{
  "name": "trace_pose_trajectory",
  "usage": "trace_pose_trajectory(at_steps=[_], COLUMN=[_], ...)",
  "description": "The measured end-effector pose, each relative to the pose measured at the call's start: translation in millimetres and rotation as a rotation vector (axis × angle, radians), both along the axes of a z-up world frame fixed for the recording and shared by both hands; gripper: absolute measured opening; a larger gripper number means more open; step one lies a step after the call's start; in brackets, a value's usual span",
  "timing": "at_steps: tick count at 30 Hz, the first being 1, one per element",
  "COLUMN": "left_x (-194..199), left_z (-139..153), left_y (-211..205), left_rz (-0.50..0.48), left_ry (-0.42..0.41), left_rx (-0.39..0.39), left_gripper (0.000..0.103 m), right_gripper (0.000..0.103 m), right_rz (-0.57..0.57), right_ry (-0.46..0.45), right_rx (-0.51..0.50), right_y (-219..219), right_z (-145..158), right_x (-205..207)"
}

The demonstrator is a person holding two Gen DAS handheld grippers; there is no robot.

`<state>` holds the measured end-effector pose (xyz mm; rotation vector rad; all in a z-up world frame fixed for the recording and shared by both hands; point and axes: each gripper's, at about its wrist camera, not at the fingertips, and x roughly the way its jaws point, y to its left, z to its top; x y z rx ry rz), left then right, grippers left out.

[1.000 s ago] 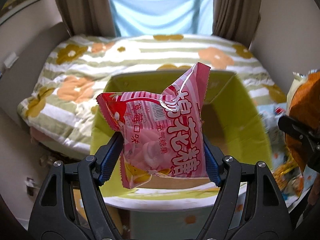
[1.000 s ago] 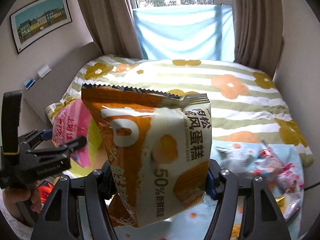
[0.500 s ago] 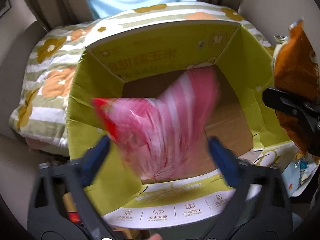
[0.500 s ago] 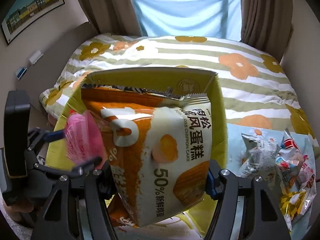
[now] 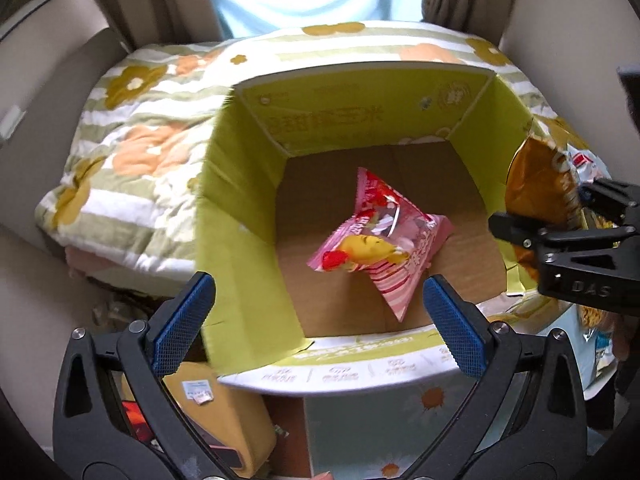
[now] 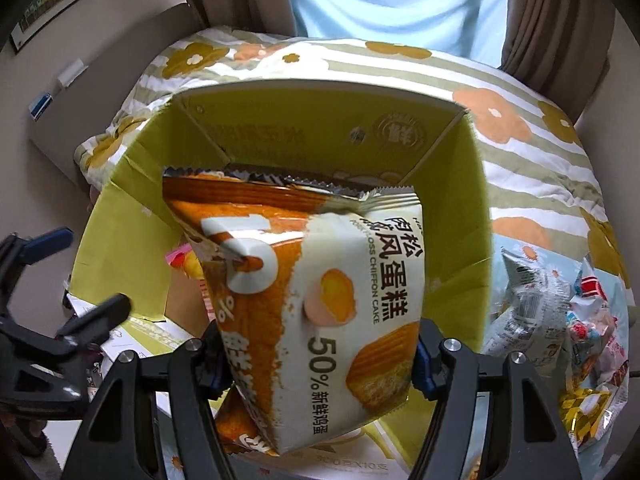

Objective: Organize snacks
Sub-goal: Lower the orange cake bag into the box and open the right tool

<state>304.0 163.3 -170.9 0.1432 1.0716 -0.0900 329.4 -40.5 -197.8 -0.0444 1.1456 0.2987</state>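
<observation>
Right gripper jaws, just widening, flank orange-and-white chiffon cake bag.

I see the box open on top, its floor bare around the pink packet. On the right, my right gripper with the cake bag crowds the opening.

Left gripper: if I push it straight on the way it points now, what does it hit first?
Most likely the pink marshmallow bag, lying on the floor of the open yellow-green box. The left gripper is open with nothing between its fingers, pointing down into the box. Depth is hard to judge.
</observation>
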Motion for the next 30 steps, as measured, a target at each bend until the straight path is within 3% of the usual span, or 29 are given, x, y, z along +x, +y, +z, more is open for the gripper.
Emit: trace_pose_trajectory(at_steps=[1, 3, 12, 20, 30], left_x=[-2.1, -6.8, -25.5, -41.3, -49.4], left_z=[1.5, 3.4, 4.5, 23.9, 38.3], left_y=[2.2, 4.5, 9.1, 8.0, -17.3], left_rz=[0.005, 0.013, 0.040, 0.027, -0.099], left_ry=[-0.005, -0.009, -0.006, -0.057, -0.076], left_rx=[0.001, 0.000, -0.028, -0.046, -0.119], left_gripper=[0.103, 0.103, 0.103, 0.103, 0.103], right_gripper=[0.093, 0.103, 0.103, 0.103, 0.103], right_rz=[-0.004, -0.015, -0.024, -0.045, -0.146], right_ry=[-0.003, 0.001, -0.007, -0.051, -0.147], right_rx=[0.008, 0.021, -0.006, 0.014, -0.017], right_y=[-1.3, -1.8, -2.9, -8.7, -42.2], right_z=[-2.0, -6.2, 0.1, 24.3, 69.6], right_x=[-0.8, -1.1, -23.1, -40.5, -75.5])
